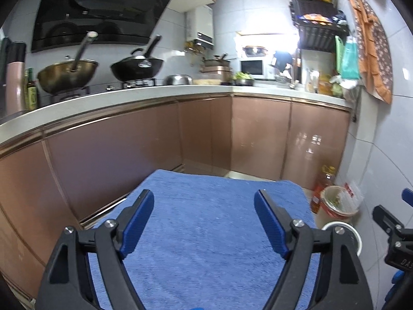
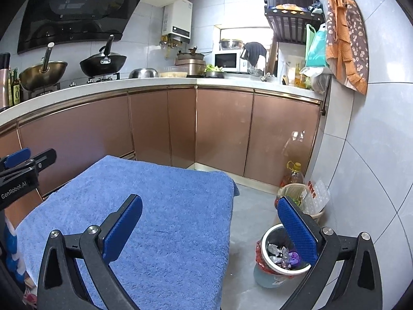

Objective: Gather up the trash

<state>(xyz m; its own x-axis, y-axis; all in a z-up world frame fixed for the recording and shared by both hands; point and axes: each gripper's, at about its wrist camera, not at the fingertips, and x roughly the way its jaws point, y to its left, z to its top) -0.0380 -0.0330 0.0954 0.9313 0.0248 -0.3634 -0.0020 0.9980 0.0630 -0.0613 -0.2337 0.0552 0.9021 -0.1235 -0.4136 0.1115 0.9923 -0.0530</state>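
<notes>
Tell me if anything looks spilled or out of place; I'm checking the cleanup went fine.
Nothing stands out. The blue towel lies flat with no trash on it, wrappers sit inside the white-rimmed bin on the floor beside it, and both the left tongs and right tongs hang open and empty.

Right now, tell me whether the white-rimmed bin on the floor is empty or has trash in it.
It has trash in it. The right wrist view looks down into the white-rimmed bin and shows crumpled wrappers and a purple piece inside.
</notes>
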